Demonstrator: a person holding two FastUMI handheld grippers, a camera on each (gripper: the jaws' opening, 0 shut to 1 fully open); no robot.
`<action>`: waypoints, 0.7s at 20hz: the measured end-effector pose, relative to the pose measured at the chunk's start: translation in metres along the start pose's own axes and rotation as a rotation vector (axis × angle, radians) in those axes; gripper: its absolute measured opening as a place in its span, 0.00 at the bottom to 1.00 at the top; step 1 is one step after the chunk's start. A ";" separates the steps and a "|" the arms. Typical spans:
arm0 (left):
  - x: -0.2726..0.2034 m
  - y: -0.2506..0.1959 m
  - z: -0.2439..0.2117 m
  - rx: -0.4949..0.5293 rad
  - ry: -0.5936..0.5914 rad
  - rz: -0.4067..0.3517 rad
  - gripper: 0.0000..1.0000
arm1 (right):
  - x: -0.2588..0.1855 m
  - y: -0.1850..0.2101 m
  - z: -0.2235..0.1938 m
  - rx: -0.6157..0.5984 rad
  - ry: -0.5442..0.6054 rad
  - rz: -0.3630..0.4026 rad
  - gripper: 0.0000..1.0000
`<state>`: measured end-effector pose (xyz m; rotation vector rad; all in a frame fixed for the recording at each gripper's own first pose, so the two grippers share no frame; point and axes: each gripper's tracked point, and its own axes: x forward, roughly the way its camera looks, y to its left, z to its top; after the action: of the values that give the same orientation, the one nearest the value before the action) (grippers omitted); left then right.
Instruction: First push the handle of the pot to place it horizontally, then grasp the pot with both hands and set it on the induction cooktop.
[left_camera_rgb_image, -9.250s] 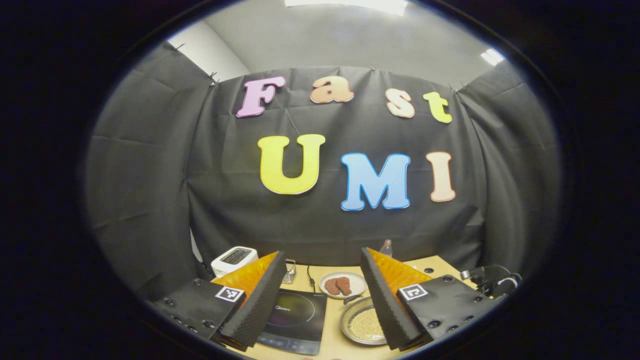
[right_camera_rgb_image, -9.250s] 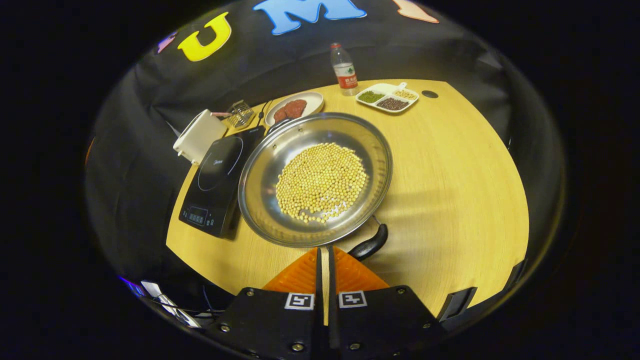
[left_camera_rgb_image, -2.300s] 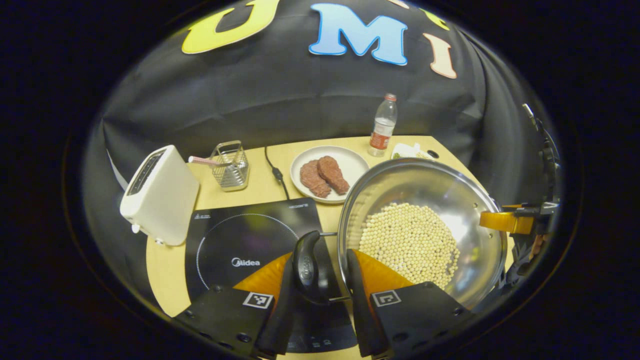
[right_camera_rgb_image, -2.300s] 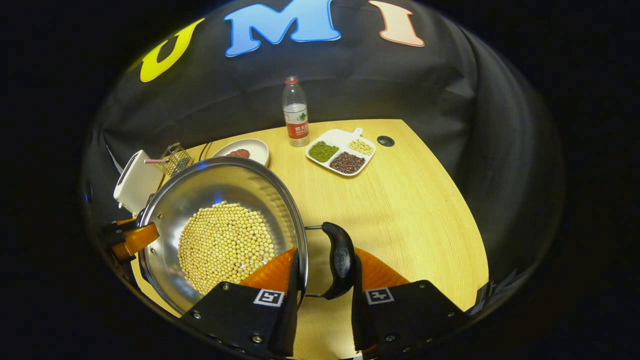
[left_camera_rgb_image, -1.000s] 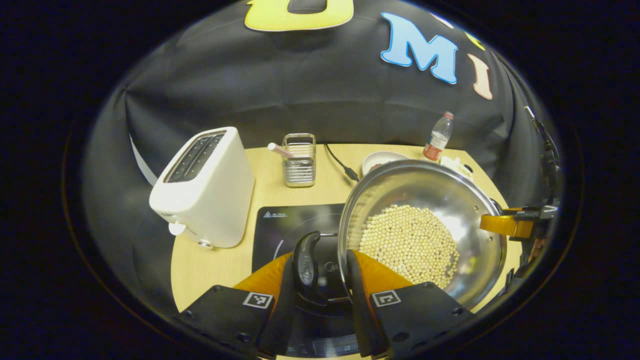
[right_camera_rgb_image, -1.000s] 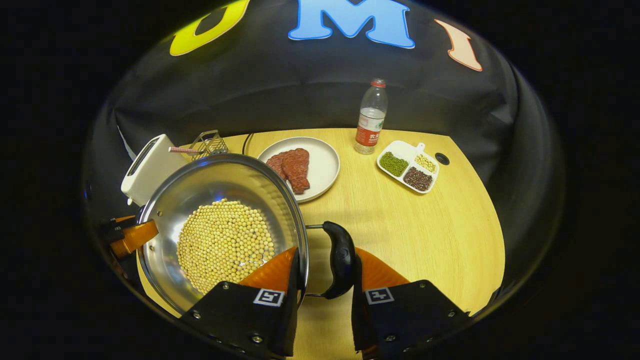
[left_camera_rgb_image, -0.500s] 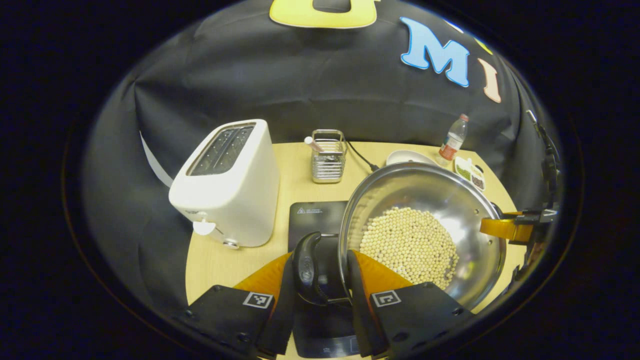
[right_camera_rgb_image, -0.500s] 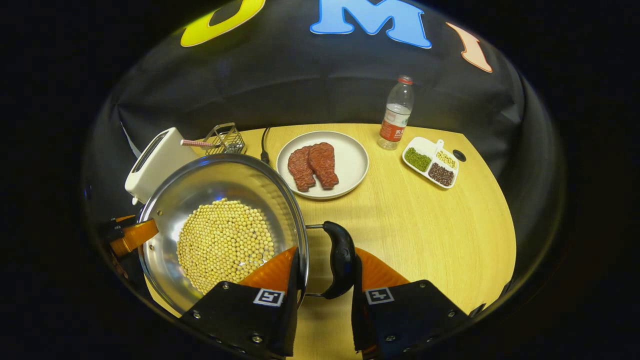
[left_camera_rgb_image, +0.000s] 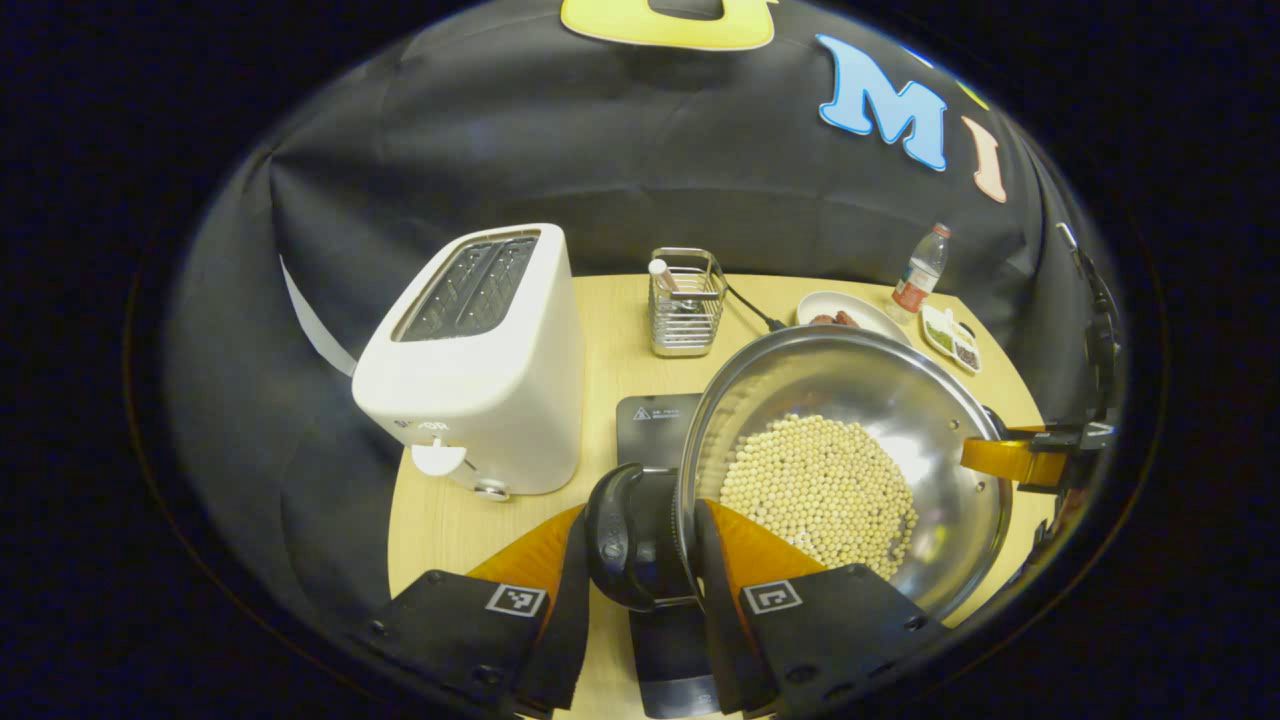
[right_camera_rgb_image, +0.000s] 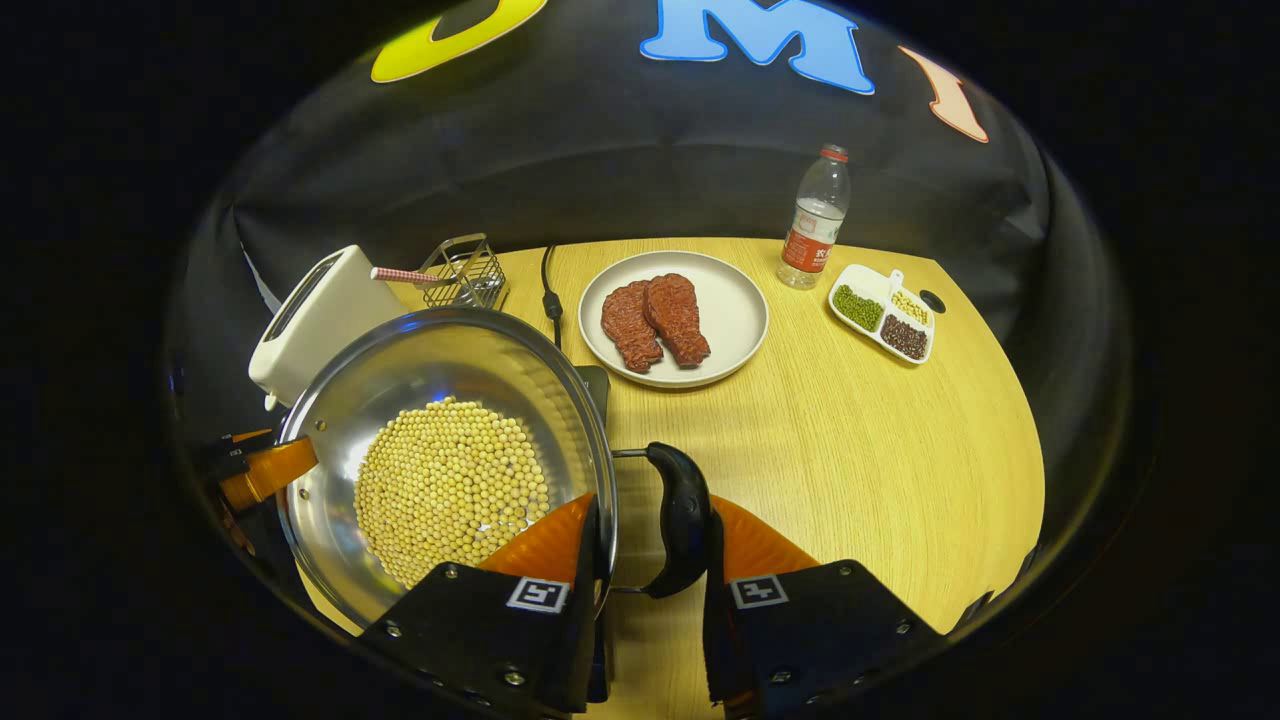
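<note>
Steel pot (left_camera_rgb_image: 850, 440): carried leftward, now over cooktop (left_camera_rgb_image: 655, 430); lowering remains.
Jaws: left gripper (left_camera_rgb_image: 640, 560), right gripper (right_camera_rgb_image: 655, 545) clamp side handles.

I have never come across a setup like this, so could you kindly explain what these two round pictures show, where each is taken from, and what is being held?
There is no robot here. A person carries a two-finger gripper in each hand, and a fisheye camera rides on each one, looking forward along its fingers.

In the left gripper view, the left gripper is closed on one black handle of a steel pot holding pale beans. In the right gripper view, the right gripper grips the opposite handle. Each camera also catches the other gripper at the pot's far rim.

The pot is carried over a black induction cooktop on a wooden table. Also on the table: a white toaster, a wire basket, a plate with two meat pieces, a water bottle and a divided dish of beans.
</note>
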<state>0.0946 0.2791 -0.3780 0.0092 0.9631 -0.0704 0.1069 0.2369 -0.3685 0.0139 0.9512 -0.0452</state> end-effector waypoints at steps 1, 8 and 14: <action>0.000 0.000 0.000 -0.004 0.005 -0.001 0.57 | 0.002 0.002 -0.001 0.001 0.004 -0.001 0.44; 0.000 0.001 -0.005 -0.021 0.009 -0.003 0.55 | 0.007 0.009 -0.001 0.001 -0.013 -0.010 0.45; 0.001 0.005 -0.005 -0.023 -0.027 0.021 0.61 | 0.007 0.011 0.001 0.024 -0.041 0.000 0.45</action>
<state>0.0917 0.2842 -0.3818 -0.0031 0.9370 -0.0404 0.1119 0.2472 -0.3739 0.0348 0.9097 -0.0562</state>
